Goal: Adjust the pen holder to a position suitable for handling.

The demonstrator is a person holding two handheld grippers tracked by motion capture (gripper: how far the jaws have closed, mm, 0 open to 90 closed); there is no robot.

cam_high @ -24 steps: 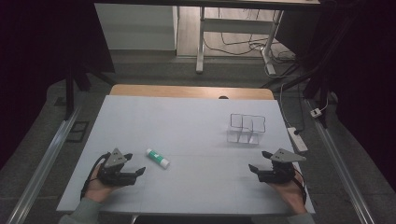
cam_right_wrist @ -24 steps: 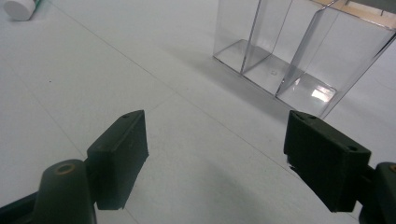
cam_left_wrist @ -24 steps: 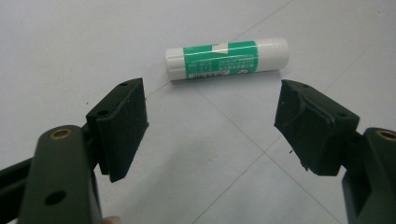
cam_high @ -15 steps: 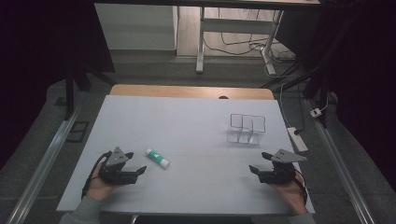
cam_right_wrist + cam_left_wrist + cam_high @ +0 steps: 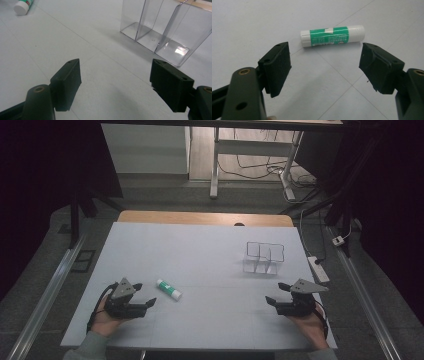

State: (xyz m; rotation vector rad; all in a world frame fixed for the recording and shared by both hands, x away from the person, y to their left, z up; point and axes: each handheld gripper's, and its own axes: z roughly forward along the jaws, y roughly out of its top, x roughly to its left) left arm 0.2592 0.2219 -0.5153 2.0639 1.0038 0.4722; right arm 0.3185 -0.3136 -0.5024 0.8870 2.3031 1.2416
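Observation:
A white and green glue stick (image 5: 169,289) lies on its side on the pale table, left of centre. It shows close up in the left gripper view as the glue stick (image 5: 332,35), just beyond the jaws. My left gripper (image 5: 144,296) rests near the table's front left, open and empty, a short way left of the stick. My right gripper (image 5: 277,293) rests at the front right, open with nothing between its jaws (image 5: 113,82). A clear plastic organizer (image 5: 264,257) with several compartments stands beyond it, seen near as the organizer (image 5: 160,27).
The table top (image 5: 200,250) is a pale sheet with a wooden edge (image 5: 200,218) at the back. A power strip (image 5: 318,269) lies off the right edge. Metal rails run along both sides, and desk legs with cables stand farther back.

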